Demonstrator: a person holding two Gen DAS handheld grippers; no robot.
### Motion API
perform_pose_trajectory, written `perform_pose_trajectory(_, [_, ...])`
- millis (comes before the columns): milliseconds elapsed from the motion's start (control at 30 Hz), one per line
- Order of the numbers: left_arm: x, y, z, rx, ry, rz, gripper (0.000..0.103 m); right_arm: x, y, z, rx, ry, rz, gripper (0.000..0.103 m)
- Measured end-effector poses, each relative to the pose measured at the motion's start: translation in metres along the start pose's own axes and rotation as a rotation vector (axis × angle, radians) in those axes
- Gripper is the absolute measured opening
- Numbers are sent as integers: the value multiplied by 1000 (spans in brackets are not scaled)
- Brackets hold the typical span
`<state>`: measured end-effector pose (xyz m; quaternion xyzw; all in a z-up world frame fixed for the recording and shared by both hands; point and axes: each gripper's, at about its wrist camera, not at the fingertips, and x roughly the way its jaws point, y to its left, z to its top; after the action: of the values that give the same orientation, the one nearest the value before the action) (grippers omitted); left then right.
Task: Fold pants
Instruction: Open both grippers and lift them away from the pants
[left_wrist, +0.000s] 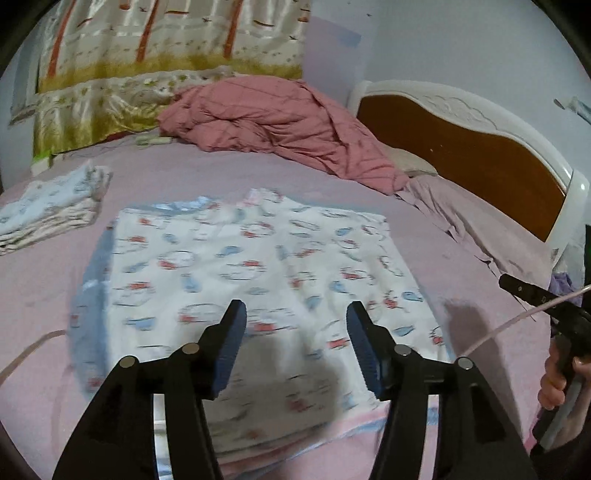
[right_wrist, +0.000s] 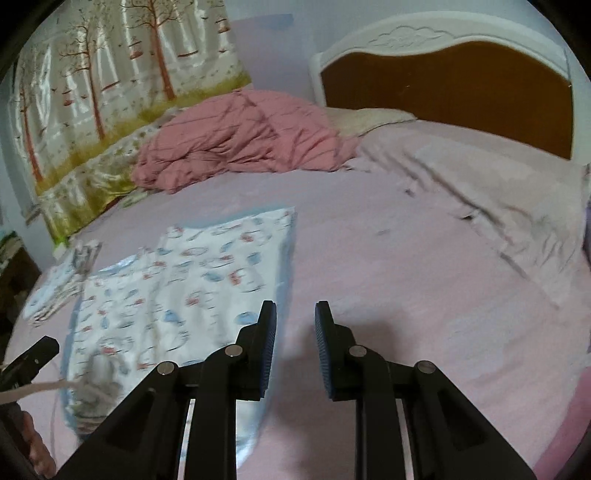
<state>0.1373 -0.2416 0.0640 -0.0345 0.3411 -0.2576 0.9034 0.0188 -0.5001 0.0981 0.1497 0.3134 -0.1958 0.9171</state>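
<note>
Printed pants (left_wrist: 255, 280) lie folded flat on the bed (left_wrist: 480, 295) beyond both empty fingers, left gripper (left_wrist: 295, 314) wide, right gripper (right_wrist: 295, 314) narrow, likely released so the fold settles.

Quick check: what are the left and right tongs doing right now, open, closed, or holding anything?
Left tongs: open, nothing between them, above the folded pants.
Right tongs: open with a narrower gap, empty, over the bed sheet.

rumpled pink duvet (left_wrist: 273, 122), tree-print curtain (right_wrist: 110, 92)
</note>
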Motion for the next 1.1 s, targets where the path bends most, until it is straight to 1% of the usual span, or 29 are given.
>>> perform_pose_trajectory(33, [6, -6, 0, 0, -9, -9, 60, 1, -5, 1, 3, -2, -13, 22])
perform_pose_trajectory(67, [13, -14, 0, 4, -29, -8, 65, 3, -11, 2, 4, 1, -16, 22])
perform_pose_trajectory(100, [19, -21, 1, 11, -54, 9, 68, 5, -14, 2, 3, 5, -16, 22])
perform_pose_trajectory(167, [29, -31, 2, 20, -118, 19, 68, 10, -22, 1, -3, 13, -20, 22])
perform_pose_trajectory(233, [40, -42, 3, 16, -149, -1, 71, 13, -27, -1, -8, 17, -21, 22])
perform_pose_trajectory(400, [65, -58, -9, -50, -151, -46, 72, 25, -39, -6, 26, 34, 22, 23])
perform_pose_trajectory(500, [71, -64, -19, -19, -122, -1, 72, 31, -42, -9, 30, 36, 16, 23])
perform_pose_trajectory(533, [70, -61, -20, -27, -119, 10, 72, 33, -43, -9, 19, 35, 4, 23])
perform_pose_trajectory(633, [49, -46, -30, -113, -199, 50, 74, 36, -46, -10, 35, 31, 10, 23])
perform_pose_trajectory(667, [43, -41, -34, -137, -212, 60, 75, 37, -47, -11, 46, 35, 19, 23])
perform_pose_trajectory(767, [26, -24, -46, -236, -213, 65, 75, 42, -44, -16, 37, 48, 32, 23])
perform_pose_trajectory(833, [18, -16, -56, -286, -183, 60, 75, 43, -39, -20, 22, 56, 41, 23])
perform_pose_trajectory(867, [12, -16, -63, -298, -173, 64, 74, 44, -37, -22, 13, 59, 46, 23])
perform_pose_trajectory(900, [7, -17, -68, -304, -178, 78, 74, 43, -36, -23, 7, 60, 49, 23])
perform_pose_trajectory(967, [-9, -21, -79, -305, -211, 109, 74, 42, -33, -25, 4, 57, 53, 23])
perform_pose_trajectory(1000, [-18, -25, -85, -298, -228, 118, 74, 42, -33, -25, 7, 57, 56, 23])
perform_pose_trajectory(1100, [-35, -41, -100, -254, -247, 153, 74, 39, -33, -24, 15, 54, 76, 23])
